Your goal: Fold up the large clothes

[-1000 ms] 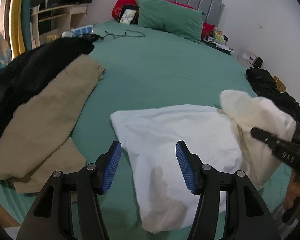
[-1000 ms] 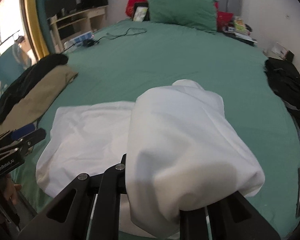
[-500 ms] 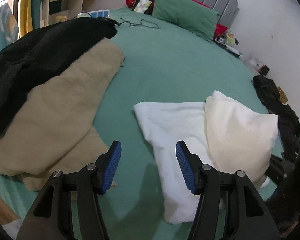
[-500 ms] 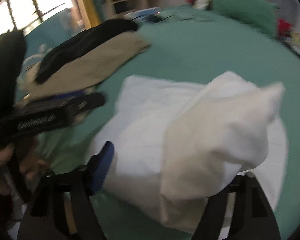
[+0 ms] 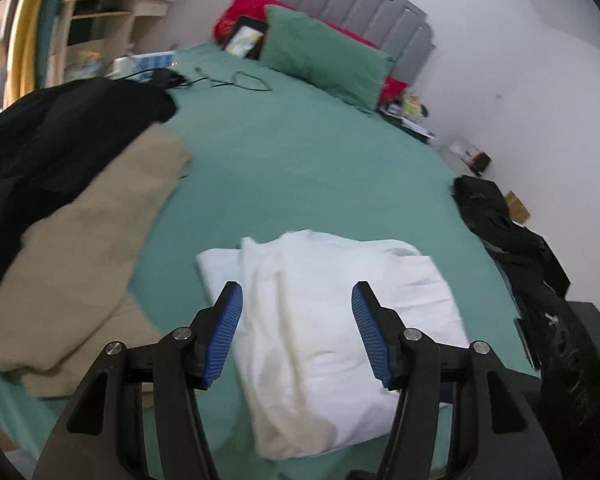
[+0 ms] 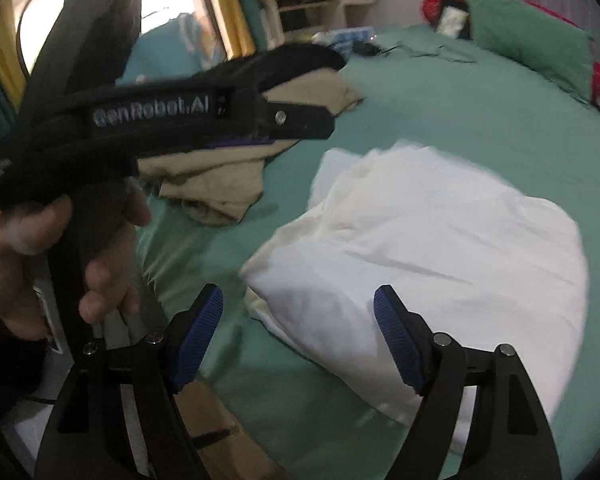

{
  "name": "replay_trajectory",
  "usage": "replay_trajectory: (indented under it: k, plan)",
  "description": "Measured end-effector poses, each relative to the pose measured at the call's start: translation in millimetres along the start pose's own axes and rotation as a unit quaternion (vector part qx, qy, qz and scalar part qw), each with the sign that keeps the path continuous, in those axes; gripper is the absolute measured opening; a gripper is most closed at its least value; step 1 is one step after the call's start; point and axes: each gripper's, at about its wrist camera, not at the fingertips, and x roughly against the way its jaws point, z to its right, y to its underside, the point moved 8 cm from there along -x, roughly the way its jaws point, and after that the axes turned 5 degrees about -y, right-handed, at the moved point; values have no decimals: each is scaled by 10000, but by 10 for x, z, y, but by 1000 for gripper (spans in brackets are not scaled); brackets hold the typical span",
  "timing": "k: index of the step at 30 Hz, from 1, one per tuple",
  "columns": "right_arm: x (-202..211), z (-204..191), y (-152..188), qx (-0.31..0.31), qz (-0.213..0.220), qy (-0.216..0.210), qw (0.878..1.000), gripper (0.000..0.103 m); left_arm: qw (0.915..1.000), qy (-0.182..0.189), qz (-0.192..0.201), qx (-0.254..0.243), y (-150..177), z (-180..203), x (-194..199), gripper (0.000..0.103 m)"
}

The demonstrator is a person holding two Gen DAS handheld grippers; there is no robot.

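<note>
Lying folded on the green bed point(image 5: 320, 168), the white garment point(image 5: 332, 320) sits free of both tools.
Left hand-held gripper point(image 5: 297, 328) and right hand-held gripper point(image 6: 298, 340) hover spread wide, holding nothing, above its near edge; tan clothing point(image 5: 88, 240) under a black garment point(image 5: 40, 152) lies at nine o'clock.

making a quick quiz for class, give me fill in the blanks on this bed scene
1. The folded white garment lies on a bed sheet coloured ____.
2. Both grippers, left and right, have their jaws ____.
3. The beige garment lies partly under a ____ garment.

Missing words: green; open; black
</note>
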Motion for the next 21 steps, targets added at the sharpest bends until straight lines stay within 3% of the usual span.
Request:
replay_trajectory:
  k: [3, 7, 8, 11, 12, 14, 16, 17, 19, 21]
  plan:
    - [230, 199, 11, -417, 307, 165, 9985, 78, 9993, -69, -306, -203, 100, 90, -157, 60]
    - [560, 658, 69, -1168, 800, 525, 9885, 78, 9913, -496, -1145, -420, 405, 17, -497, 60]
    - [607, 761, 99, -1327, 868, 595, 9855, 78, 9882, -526, -1391, -370, 500, -17, -589, 60]
    - [719, 1168, 281, -2000, 956, 972, 9703, 78, 9857, -421, -1632, -24, 625, -116, -695, 57]
    - [742, 1317, 386, -2266, 959, 1099, 9630, 78, 9862, -414, -1601, 101, 615, -150, -702, 53]
    - [718, 1483, 476, -2581, 963, 1121, 9547, 78, 9863, -560, -1551, 46, 609, -194, -704, 22]
    - [697, 1566, 614, -2843, 898, 985, 9494, 78, 9865, -658, -1497, -12, 621, -218, -693, 10]
    - [652, 1583, 668, -2996, 880, 795, 9467, 78, 9867, -733, -1450, -40, 625, -235, -676, 5]
    - [592, 1596, 748, -3249, 904, 396, 9406, 78, 9855, -1023, -1351, -74, 636, -313, -626, 5]
    - [546, 1554, 826, -3357, 922, 159, 9373, 78, 9861, -1035, -1294, 111, 649, -386, -562, 4]
